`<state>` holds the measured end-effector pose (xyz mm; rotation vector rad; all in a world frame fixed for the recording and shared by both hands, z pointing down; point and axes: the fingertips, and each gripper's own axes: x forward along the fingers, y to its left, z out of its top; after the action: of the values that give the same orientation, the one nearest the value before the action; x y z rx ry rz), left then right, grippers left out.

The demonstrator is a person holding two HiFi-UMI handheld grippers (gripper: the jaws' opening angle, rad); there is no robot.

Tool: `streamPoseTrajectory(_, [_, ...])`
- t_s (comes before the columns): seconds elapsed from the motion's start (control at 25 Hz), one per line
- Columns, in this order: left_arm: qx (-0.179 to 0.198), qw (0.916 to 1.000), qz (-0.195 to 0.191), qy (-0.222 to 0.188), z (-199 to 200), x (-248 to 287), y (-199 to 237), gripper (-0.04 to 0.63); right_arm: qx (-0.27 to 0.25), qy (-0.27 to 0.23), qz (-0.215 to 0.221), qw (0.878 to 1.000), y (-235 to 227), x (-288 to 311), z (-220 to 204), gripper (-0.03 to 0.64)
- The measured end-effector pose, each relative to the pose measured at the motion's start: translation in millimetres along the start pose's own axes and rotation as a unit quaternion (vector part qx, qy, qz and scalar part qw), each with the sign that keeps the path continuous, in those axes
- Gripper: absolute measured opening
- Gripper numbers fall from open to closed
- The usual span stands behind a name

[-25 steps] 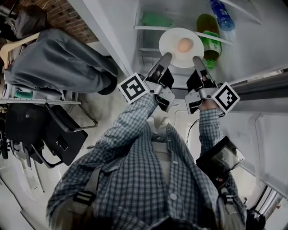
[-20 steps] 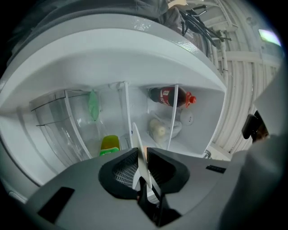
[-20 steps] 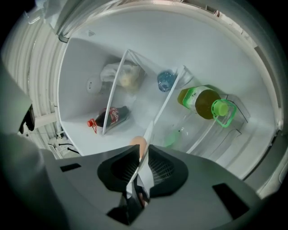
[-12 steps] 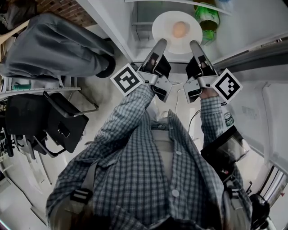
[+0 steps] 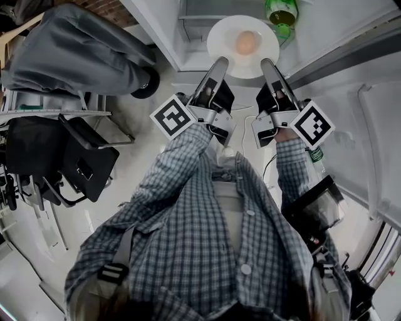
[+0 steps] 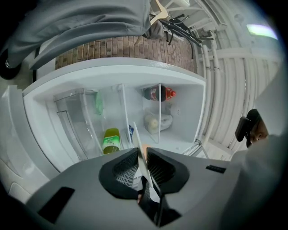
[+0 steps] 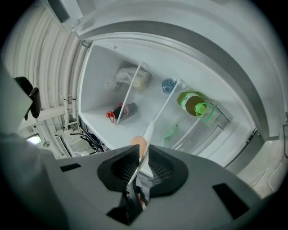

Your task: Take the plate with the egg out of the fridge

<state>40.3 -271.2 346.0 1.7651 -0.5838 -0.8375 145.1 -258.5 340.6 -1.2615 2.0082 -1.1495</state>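
Left claw (image 5: 220,61) and right claw (image 5: 266,62) pinch the plate (image 5: 220,37), green bottle (image 5: 280,10) cut off.

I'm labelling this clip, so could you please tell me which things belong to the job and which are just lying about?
Job: plate, egg, fridge, left gripper and right gripper, both shut on the plate's rim.
Lying about: green bottle, dark bottle, black chair.

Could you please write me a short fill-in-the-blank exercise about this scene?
The plate carries a single ____. The left claw and the right claw are both shut on the plate's ____. In the head view, the bottle beyond the plate is ____.
Missing words: egg, rim, green.
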Motion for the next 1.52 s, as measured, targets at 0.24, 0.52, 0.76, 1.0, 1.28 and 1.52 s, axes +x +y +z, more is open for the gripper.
streamPoseTrajectory(0.24, [-0.005, 0.9998, 0.012, -0.016, -23, -29, -8, 0.066, 0.002, 0.018, 0.001, 1.0, 4, -30, -14, 0.066])
streamPoseTrajectory(0.52, [-0.013, 0.9991, 0.033, -0.023, -27, -61, -11, 0.063, 0.013, 0.032, 0.001, 0.999, 13, -43, -40, 0.064])
streamPoseTrajectory(0.76, [-0.014, 0.9989, 0.042, -0.017, -24, -74, -6, 0.063, 0.036, 0.033, -0.01, 0.999, 6, -46, -57, 0.066])
streamPoseTrajectory(1.0, [-0.011, 0.999, 0.042, 0.001, -23, -80, -3, 0.063, 0.028, 0.029, -0.008, 0.999, 10, -47, -63, 0.066])
streamPoseTrajectory(1.28, [-0.018, 0.9993, 0.032, 0.004, -20, -77, -3, 0.063, 0.035, 0.019, -0.021, 0.999, 7, -47, -63, 0.066])
streamPoseTrajectory(1.52, [-0.024, 0.9992, 0.032, 0.005, -20, -71, -2, 0.063, 0.034, 0.016, -0.019, 0.999, 7, -44, -58, 0.064])
